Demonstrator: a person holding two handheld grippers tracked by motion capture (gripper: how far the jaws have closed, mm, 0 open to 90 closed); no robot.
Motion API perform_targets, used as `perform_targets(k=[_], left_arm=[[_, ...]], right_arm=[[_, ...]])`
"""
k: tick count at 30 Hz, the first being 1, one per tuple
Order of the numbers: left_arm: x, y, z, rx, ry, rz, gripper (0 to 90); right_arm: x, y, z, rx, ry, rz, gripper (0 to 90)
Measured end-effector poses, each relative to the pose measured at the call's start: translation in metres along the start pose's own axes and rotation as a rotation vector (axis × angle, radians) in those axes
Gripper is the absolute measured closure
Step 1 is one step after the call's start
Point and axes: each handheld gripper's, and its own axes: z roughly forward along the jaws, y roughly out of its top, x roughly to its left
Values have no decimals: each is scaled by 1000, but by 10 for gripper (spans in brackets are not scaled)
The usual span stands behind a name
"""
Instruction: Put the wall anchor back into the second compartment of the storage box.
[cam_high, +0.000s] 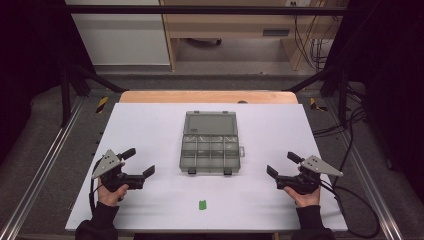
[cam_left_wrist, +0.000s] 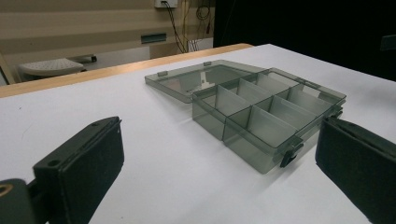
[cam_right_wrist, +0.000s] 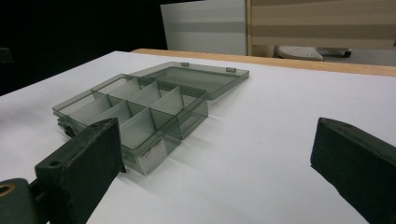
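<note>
A white rectangular tabletop (cam_high: 150, 125) with a light wooden far edge (cam_high: 207, 96) stood on grey carpet (cam_high: 45, 165). Beyond it stood pale wooden furniture (cam_high: 225, 25) and a white panel (cam_high: 117, 35) — black cables (cam_high: 312, 45) hung at right, dark curtains either side.

Claw (cam_left_wrist: 219, 172) agape — compartment box (cam_left_wrist: 261, 109) lid-open ahead.

Glossy translucent plastic organizer box (cam_high: 210, 143), matt white table (cam_high: 150, 125)
</note>
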Motion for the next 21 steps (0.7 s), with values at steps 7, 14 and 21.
perform_targets(k=[7,14,21], left_arm=[[1,-1,-1,0,1,-1,8],[2,-2,-1,0,8,-4,9],[2,-3,0,6,10,-1,9]], right_arm=[[1,3,-2,-1,-9,4,28],[18,13,5,37,-6,-37,29],[41,23,13,85,24,-64,30]])
